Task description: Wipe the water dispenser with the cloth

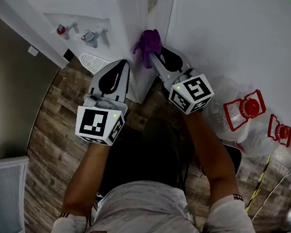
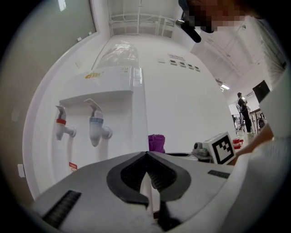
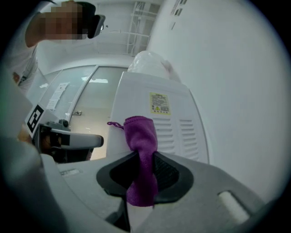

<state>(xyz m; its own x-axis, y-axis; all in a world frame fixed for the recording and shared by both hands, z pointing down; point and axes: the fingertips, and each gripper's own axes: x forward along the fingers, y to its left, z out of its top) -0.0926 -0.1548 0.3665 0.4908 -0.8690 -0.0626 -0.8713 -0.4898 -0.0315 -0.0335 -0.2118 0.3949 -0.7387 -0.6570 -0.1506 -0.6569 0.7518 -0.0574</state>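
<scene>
The white water dispenser (image 1: pixel 88 17) stands against the wall, with a red tap (image 1: pixel 64 29) and a blue tap (image 1: pixel 93 36) on its front. My right gripper (image 1: pixel 152 58) is shut on a purple cloth (image 1: pixel 149 42), which is bunched against the dispenser's side panel. In the right gripper view the cloth (image 3: pixel 142 150) sticks up out of the right gripper (image 3: pixel 143 159), close to the vented side of the dispenser (image 3: pixel 159 113). My left gripper (image 1: pixel 124 64) hangs before the dispenser's front corner, jaws shut with nothing in them. The left gripper (image 2: pixel 146 157) faces the taps (image 2: pixel 96 127).
Two large water bottles with red caps (image 1: pixel 244 108) (image 1: pixel 280 131) lie at the right by the white wall. A white drip tray (image 1: pixel 93 61) juts out under the taps. The floor (image 1: pixel 62 125) is wood-patterned. A grey panel (image 1: pixel 9 88) stands at the left. A person (image 2: pixel 244 111) stands far off.
</scene>
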